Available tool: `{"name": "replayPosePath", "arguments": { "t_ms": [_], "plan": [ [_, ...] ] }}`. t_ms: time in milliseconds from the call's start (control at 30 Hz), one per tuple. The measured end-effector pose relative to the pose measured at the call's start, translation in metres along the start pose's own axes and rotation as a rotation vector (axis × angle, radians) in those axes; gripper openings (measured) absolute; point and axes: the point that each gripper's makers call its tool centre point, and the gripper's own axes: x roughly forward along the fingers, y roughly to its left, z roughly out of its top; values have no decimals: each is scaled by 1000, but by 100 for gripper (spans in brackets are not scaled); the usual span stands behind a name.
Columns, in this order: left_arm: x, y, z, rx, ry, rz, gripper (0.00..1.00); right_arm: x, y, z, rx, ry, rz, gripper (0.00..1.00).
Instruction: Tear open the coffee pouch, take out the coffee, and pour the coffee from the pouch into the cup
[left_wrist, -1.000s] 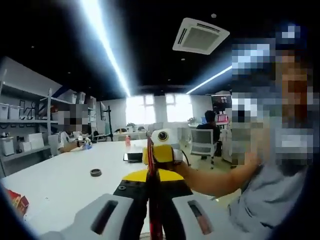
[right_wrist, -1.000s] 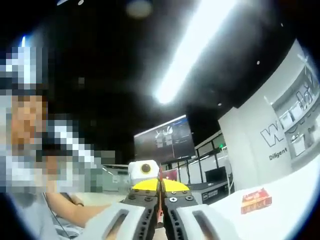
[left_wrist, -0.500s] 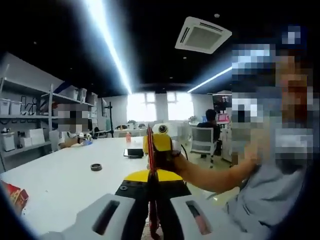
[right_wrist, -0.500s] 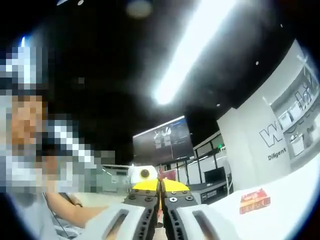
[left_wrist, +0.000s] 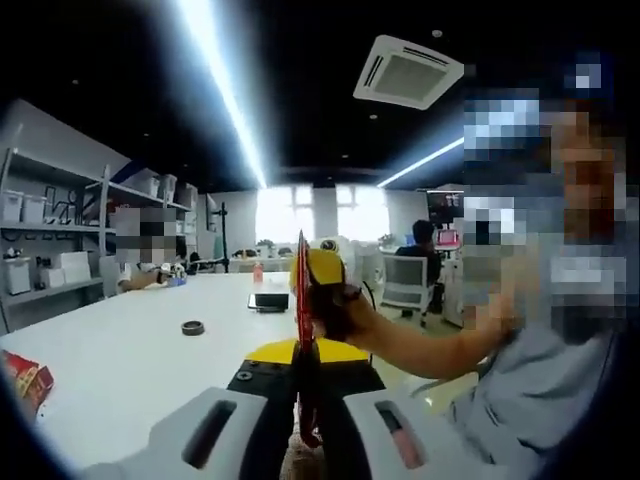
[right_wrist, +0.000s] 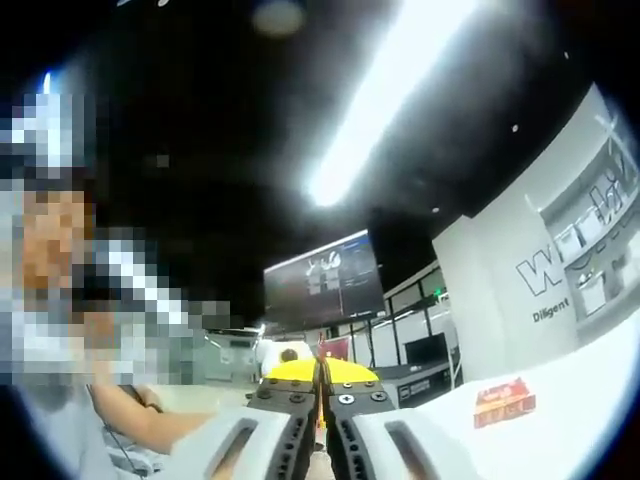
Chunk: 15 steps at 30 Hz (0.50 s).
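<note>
The coffee pouch (left_wrist: 302, 290) is a thin red sachet seen edge-on, standing up between my left gripper's (left_wrist: 304, 362) shut jaws in the left gripper view. My right gripper (left_wrist: 326, 285), yellow and held by a hand, comes in from the right and sits against the pouch's upper part. In the right gripper view the pouch's (right_wrist: 320, 428) edge shows as a thin red and yellow strip. My right gripper (right_wrist: 321, 388) is shut on it. The left gripper (right_wrist: 292, 364) faces it just beyond the jaw tips.
A long white table (left_wrist: 130, 365) spreads out to the left, bearing a small black ring (left_wrist: 192, 327), a dark phone (left_wrist: 270, 300) and a red box (left_wrist: 24, 378). The red box (right_wrist: 503, 401) lies on the table at the right. A person's arm (left_wrist: 430, 350) reaches in from the right.
The right gripper has turned and dropped a little against the pouch, its white box swinging out of sight. Both cameras have tilted slightly. Both grips hold.
</note>
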Motion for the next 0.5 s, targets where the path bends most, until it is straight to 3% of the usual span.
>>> {"name": "replayPosePath", "arguments": {
  "t_ms": [67, 100, 167, 233, 267, 333, 433, 500],
  "plan": [
    [-3, 0, -5, 4, 22, -3, 6, -2, -1, 0, 3, -5, -4, 2],
    [-3, 2, -4, 39, 16, 5, 5, -1, 0, -3, 1, 0, -6, 2],
    [-3, 1, -6, 34, 24, 2, 6, -2, -1, -4, 5, -5, -6, 2],
    [-3, 2, -3, 1, -2, 4, 14, -4, -3, -2, 10, -30, -9, 2],
    [-4, 2, -5, -2, 8, 0, 7, -4, -3, -1, 8, -37, -11, 2],
    [-5, 2, -6, 19, 16, 4, 5, -3, -2, -3, -17, -39, -4, 3],
    [-6, 2, -7, 22, 21, 1, 5, -2, 1, -3, -20, -46, 12, 18],
    [-6, 2, -8, 21, 25, -2, 5, -1, 1, -2, -22, -45, 11, 18]
  ]
}}
